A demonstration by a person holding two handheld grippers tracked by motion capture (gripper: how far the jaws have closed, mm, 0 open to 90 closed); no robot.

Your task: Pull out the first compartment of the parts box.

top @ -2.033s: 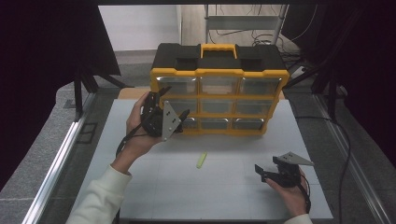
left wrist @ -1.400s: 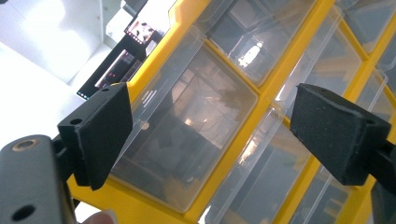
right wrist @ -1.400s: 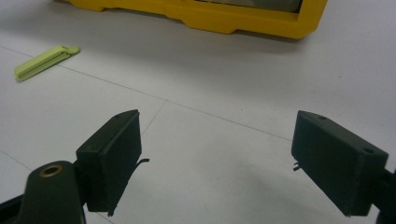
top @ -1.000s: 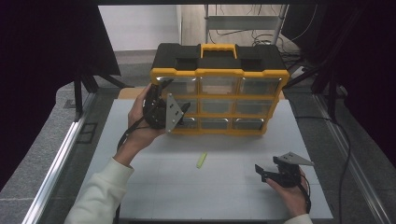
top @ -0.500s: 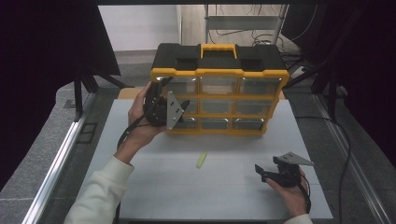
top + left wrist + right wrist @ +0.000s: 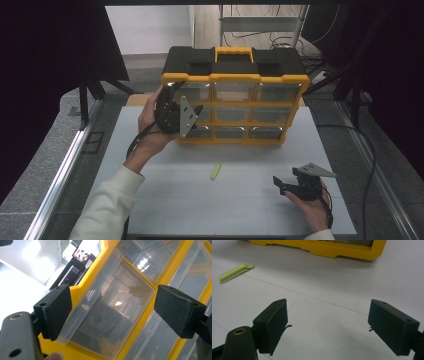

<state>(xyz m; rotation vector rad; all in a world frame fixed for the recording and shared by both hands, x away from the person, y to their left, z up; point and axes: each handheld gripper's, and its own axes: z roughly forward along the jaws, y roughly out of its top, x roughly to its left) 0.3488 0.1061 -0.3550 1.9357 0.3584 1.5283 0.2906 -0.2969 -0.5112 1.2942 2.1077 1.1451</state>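
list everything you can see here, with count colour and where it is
organiser case: one, yellow frame with black top and yellow handle, standing at the far middle of the table
drawers: nine, clear plastic, three rows of three in the case front
clip: one, light green, lying flat on the table in front of the case
table: one, white top
left gripper: one, black, open, at the case's left drawer column
right gripper: one, black, open, low over the table's near right

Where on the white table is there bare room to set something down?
Free: the table between the green clip and the left forearm, and the strip between clip and right gripper. Crowded: the organizer front, where the left gripper sits.
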